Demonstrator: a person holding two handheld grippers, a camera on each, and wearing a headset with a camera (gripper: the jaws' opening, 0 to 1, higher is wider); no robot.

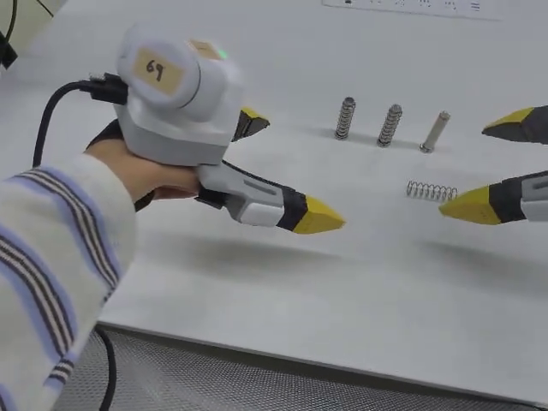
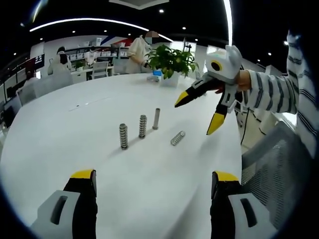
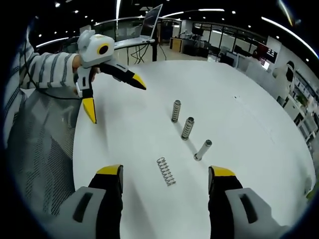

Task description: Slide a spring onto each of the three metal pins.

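Since two of the three pins already wear their springs, the step in hand looks to be picking up the loose spring (image 3: 166, 171) and threading it onto the bare pin (image 3: 203, 149); the right gripper (image 1: 471, 169) is placed for it, its jaws wide apart and holding nothing, with the spring lying on the tabletop (image 1: 257, 300) just ahead of them. To do it well, I would close on the spring near one end and across its coils, lightly enough not to crush them, leaving the other end clear to go over the pin's tip; then lift, turn the spring upright, line its bore with the pin from above and let it drop rather than force it; a skewed approach would likely catch a coil on the pin's top edge. The left gripper (image 1: 291, 171) hovers well to the side, jaws likewise apart and empty.

The spring is a slim, bright wire coil lying on its side near the bare pin, which stands at one end of the row; the middle pin (image 3: 187, 128) and the far pin (image 3: 176, 110) each carry a darker-looking coil around the shaft.
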